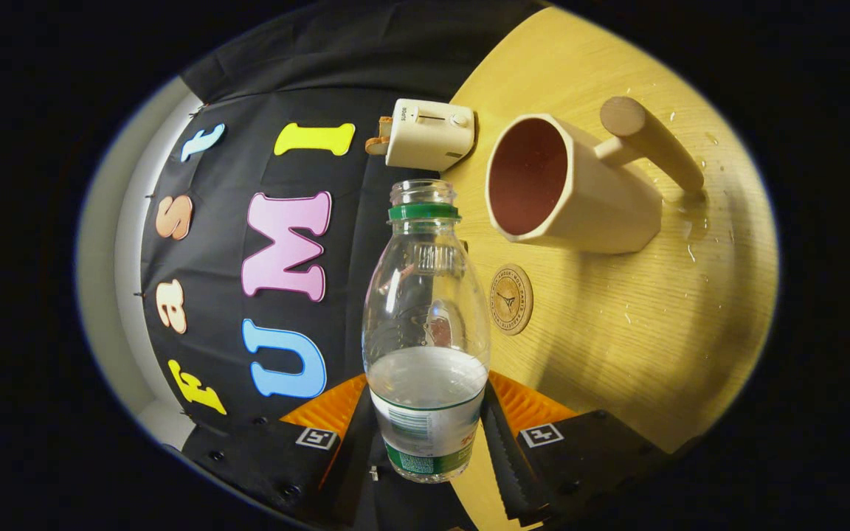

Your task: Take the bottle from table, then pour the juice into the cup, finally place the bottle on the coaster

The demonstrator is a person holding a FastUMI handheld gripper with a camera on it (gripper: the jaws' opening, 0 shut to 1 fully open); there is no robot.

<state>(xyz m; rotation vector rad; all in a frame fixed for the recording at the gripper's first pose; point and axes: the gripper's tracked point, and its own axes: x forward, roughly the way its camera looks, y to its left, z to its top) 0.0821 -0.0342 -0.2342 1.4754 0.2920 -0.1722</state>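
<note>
The fingers (pixel 495 435) hide the sides of the bottle (pixel 426 324) base, and the coaster (pixel 510 299) print beyond them is too small to read.

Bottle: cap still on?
No. The bottle, gripped between the tongs, has an open neck with just a green ring below the mouth.

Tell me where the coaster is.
The coaster lies on the table, just beside the bottle held between the fingers, with the cup beyond it.

The tongs (pixel 427 431) have two ribbed fingers (pixel 511 450) on black blocks with dark screws; each block bears a small square black-and-white marker (pixel 541 435).
</note>
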